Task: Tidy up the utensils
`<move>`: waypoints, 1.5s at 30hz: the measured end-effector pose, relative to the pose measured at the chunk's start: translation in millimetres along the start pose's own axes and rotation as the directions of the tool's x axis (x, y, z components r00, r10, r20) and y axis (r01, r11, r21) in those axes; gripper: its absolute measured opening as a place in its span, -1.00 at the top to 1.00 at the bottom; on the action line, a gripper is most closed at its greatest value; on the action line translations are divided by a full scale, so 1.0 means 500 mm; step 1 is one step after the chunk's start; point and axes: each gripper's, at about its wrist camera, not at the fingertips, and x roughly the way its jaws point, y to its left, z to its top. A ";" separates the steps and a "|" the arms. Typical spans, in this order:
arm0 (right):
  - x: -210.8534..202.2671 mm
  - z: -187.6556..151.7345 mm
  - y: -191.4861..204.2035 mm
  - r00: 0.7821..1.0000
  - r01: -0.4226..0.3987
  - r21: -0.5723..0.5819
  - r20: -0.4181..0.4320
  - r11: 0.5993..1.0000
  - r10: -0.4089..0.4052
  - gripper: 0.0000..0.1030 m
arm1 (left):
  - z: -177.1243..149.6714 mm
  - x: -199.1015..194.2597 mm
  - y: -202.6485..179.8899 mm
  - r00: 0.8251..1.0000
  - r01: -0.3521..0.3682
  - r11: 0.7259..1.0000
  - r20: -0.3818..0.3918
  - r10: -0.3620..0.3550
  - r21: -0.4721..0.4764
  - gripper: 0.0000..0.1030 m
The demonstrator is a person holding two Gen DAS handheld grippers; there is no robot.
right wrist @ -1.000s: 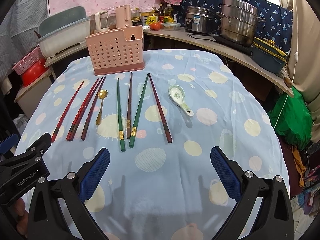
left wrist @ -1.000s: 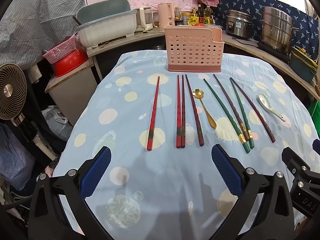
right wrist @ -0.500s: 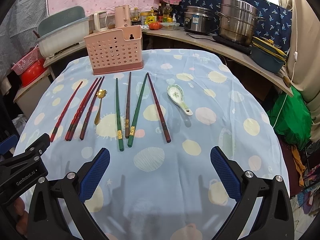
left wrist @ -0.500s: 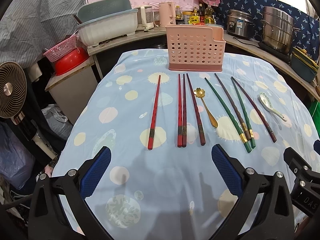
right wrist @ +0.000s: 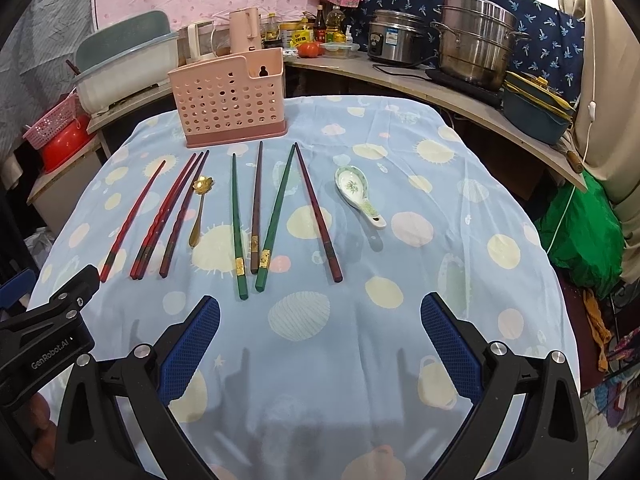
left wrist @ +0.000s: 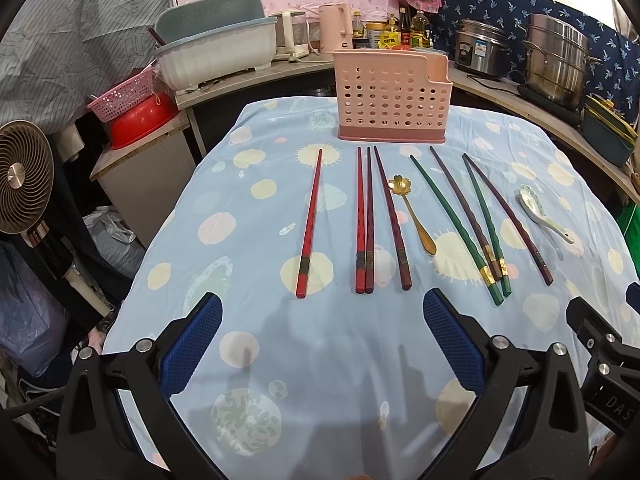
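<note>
**Both grippers spread above a laid-out row of utensils**

Left wrist view gave me the left gripper (left wrist: 322,334) with its blue pads (left wrist: 192,342) spread wide and nothing between them, hanging over the near edge of the blue spotted tablecloth (left wrist: 248,280). My right gripper (right wrist: 320,336) stood the same way in its own view, jaws wide apart and empty.

Ahead of both lay the utensils in a row, all flat on the cloth. From the left I saw a single red chopstick (left wrist: 309,222), then a pair of red chopsticks (left wrist: 364,220) touching side by side, then a dark red chopstick (left wrist: 392,218) just beside them. A gold spoon (left wrist: 412,212) lay next. Two green chopsticks (left wrist: 452,222) and two dark brown chopsticks (left wrist: 506,216) followed, alternating, their near ends crowding together. A white ceramic spoon (right wrist: 358,192) lay apart at the far right.

Behind the row a pink perforated holder (left wrist: 390,96) stood upright at the cloth's far side, near the chopstick tips but not touching them.
</note>
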 end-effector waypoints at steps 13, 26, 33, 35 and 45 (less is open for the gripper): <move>-0.011 0.011 -0.004 1.000 -0.014 0.007 0.011 1.000 0.014 -0.87 | 0.007 -0.010 0.006 1.000 0.015 1.000 0.017 -0.014 -0.009 -0.87; -0.014 0.024 -0.002 1.000 -0.007 0.004 0.015 1.000 0.007 -0.87 | 0.017 -0.020 -0.001 0.999 0.022 1.000 0.035 -0.022 -0.001 -0.87; -0.013 0.030 -0.002 1.000 -0.008 0.004 0.010 1.000 0.008 -0.87 | 0.023 -0.017 0.001 0.999 0.026 1.000 0.026 -0.026 -0.005 -0.87; -0.009 0.033 -0.003 1.000 -0.009 0.005 0.006 1.000 0.009 -0.87 | 0.025 -0.015 0.004 0.999 0.026 1.000 0.026 -0.026 -0.008 -0.87; 0.015 0.045 -0.006 1.000 -0.003 0.004 -0.007 1.000 0.003 -0.87 | 0.037 -0.007 0.015 0.998 0.023 1.000 0.060 -0.021 -0.019 -0.87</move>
